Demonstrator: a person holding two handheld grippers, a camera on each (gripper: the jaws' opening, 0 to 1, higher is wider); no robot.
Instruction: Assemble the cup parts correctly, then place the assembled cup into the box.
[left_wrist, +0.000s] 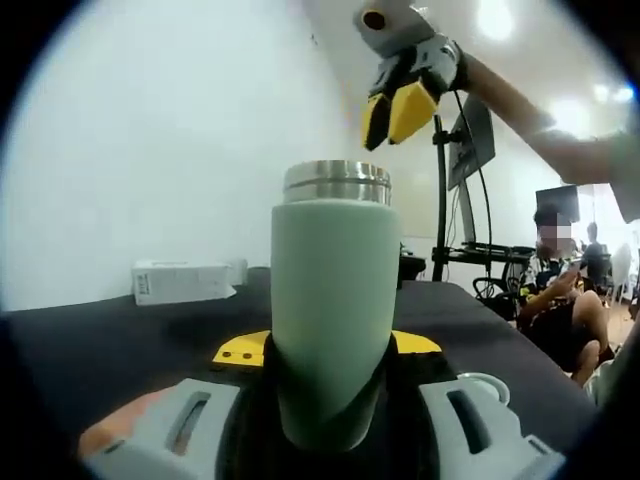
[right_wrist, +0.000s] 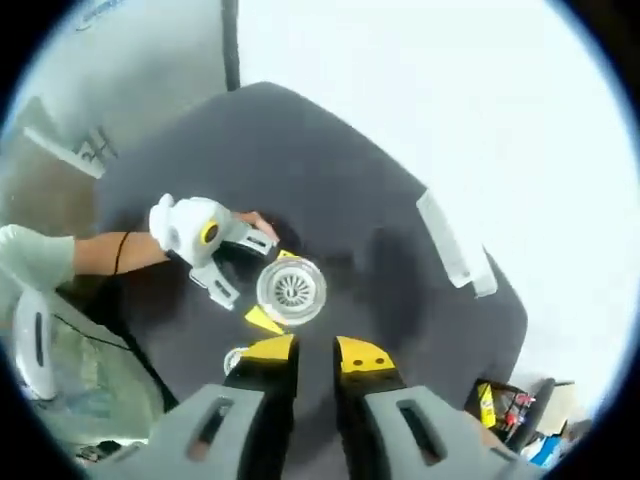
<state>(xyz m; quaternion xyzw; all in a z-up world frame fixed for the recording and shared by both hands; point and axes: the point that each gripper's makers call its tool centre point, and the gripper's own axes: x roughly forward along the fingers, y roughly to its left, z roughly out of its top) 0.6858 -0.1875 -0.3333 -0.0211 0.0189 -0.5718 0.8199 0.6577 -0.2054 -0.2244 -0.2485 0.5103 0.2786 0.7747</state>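
Observation:
A pale green cup body (left_wrist: 330, 300) with a steel threaded rim stands upright, and my left gripper (left_wrist: 328, 350) is shut on its lower part, yellow tips on either side. Above and to the right of the rim hangs my right gripper (left_wrist: 393, 115), its yellow fingers close together and holding nothing. In the right gripper view I look down into the cup (right_wrist: 295, 290) and see a round strainer in its mouth, with the left gripper (right_wrist: 272, 288) clamped around it. My right gripper (right_wrist: 315, 350) is well above the cup.
The black table (left_wrist: 120, 340) carries a long white box (left_wrist: 183, 281) near the far edge (right_wrist: 452, 245). A small white round part (left_wrist: 487, 384) lies beside the left gripper (right_wrist: 234, 360). A person sits beyond the table at the right.

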